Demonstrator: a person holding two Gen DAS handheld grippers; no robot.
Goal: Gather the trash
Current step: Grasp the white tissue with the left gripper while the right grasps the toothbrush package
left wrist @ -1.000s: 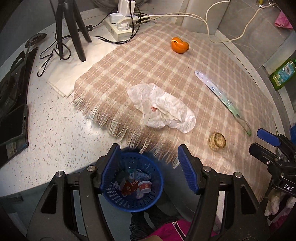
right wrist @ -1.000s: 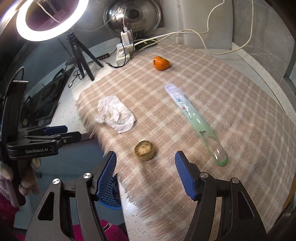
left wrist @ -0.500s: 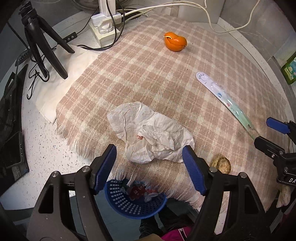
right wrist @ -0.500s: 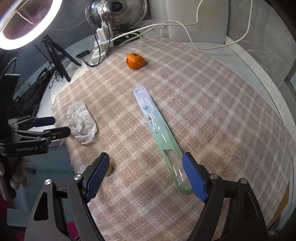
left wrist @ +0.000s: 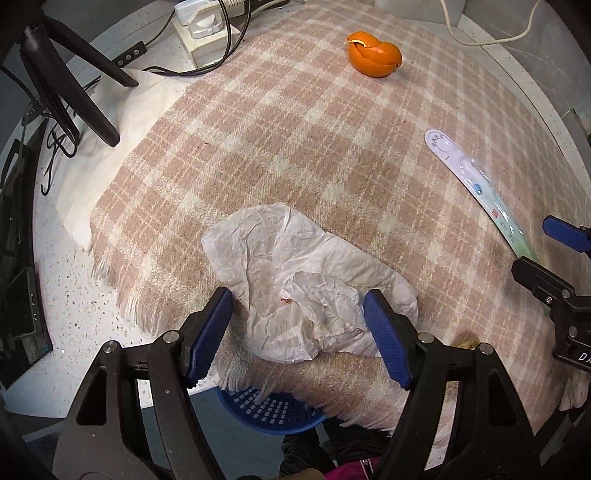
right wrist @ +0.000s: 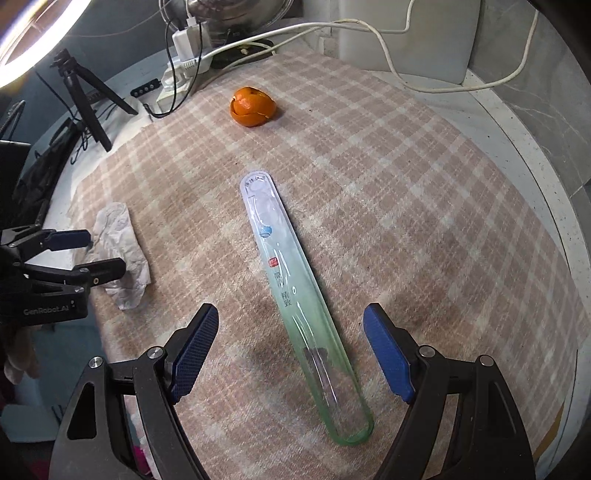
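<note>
A crumpled white tissue (left wrist: 306, 284) lies near the front edge of the checked cloth (left wrist: 295, 140). My left gripper (left wrist: 299, 328) is open, its blue pads on either side of the tissue's near part. A long clear-green toothbrush package (right wrist: 299, 295) lies on the cloth. My right gripper (right wrist: 291, 350) is open and straddles its lower half. An orange peel (right wrist: 253, 107) sits at the far side; it also shows in the left wrist view (left wrist: 375, 59). A blue basket (left wrist: 269, 411) sits below the table edge. A brown round scrap (left wrist: 467, 338) peeks out behind my left gripper's right finger.
A power strip with plugs and cables (left wrist: 201, 31) and a tripod (left wrist: 70, 81) stand at the back left. A white paper sheet (left wrist: 110, 147) lies under the cloth's left edge. A ring light (right wrist: 22, 40) and a metal pot lid (right wrist: 229, 14) are at the back.
My left gripper has moved forward from above the basket to the tissue. My right gripper has moved right from the brown scrap to the toothbrush package. Both stay open.
</note>
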